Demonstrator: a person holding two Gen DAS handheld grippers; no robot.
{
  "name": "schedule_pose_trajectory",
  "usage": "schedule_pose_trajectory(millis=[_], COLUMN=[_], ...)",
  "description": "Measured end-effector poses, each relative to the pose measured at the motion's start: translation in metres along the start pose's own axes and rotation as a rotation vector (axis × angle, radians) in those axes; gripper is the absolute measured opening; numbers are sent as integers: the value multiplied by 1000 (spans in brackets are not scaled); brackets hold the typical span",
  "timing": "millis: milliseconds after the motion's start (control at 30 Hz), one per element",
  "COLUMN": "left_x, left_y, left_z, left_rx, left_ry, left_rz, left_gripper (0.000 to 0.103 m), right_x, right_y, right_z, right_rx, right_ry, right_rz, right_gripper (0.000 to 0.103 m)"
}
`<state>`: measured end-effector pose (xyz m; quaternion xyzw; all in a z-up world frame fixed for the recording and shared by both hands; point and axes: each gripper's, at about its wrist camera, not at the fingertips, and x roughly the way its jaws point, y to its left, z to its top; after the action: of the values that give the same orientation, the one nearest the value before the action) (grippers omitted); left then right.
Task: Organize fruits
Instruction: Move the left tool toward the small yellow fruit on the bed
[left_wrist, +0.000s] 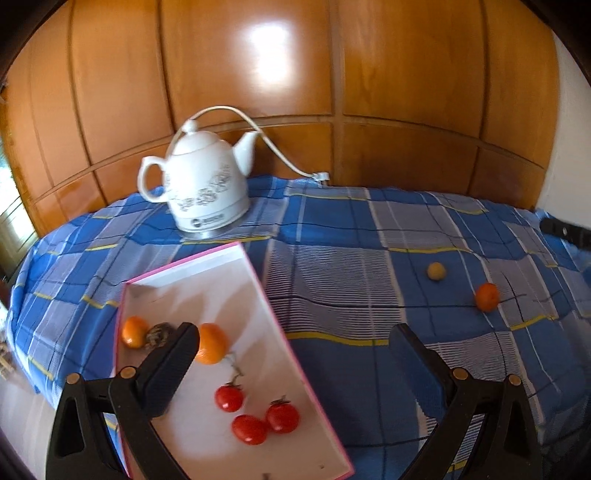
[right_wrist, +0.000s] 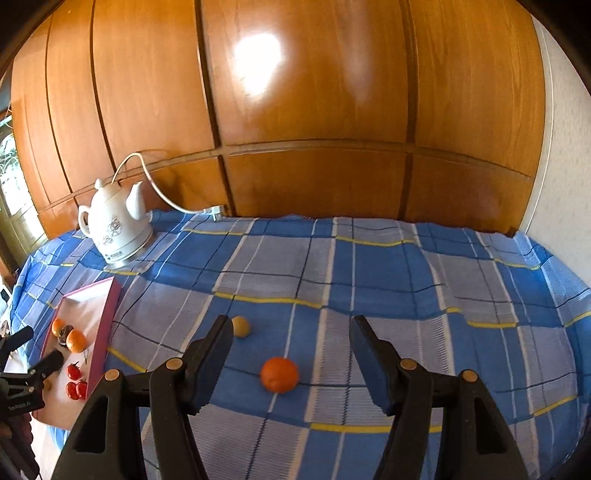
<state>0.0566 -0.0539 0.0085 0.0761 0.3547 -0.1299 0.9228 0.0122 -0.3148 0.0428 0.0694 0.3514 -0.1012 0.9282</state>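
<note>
Orange (right_wrist: 279, 374) sits btwn your right tongs (right_wrist: 291, 334), spread wide, not touching. Left tongs (left_wrist: 293, 341) also spread, empty, over tray (left_wrist: 255, 284) edge.

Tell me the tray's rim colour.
Pink, around a white inside; the tray shows best in the left wrist view.

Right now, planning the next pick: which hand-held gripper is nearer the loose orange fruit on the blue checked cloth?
Right. The right hand-held gripper hangs open around the loose orange fruit; the left hand-held gripper is over the pink-rimmed tray.
</note>
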Motion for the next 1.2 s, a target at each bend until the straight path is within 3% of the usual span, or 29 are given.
schedule_pose_trajectory(millis=[333,500,633,733,900,1200], left_x=[25,37,58,71,88,107], left_y=[-33,-51,-60,-65,-75,-115], left_z=[12,17,23,25,30,47], left_rx=[58,104,75,46,15,66], left_ry=[97,147,230,266,315,303], left_rz=[-136,-134,-139,-140,-195,-329], left_gripper=[103,103,101,96,76,52], right_x=[28,46,53,52,56,63], right_y=[-39,-63,-72,-72,-73,-69], right_z=[16,11,8,7,7,4], right_rx=[-28,54,132,162,199,208], right_ry=[20,72,120,128,157,200], right_rz=[-6,26,64,101,140,154], right_gripper=[66,66,66,66,66,66])
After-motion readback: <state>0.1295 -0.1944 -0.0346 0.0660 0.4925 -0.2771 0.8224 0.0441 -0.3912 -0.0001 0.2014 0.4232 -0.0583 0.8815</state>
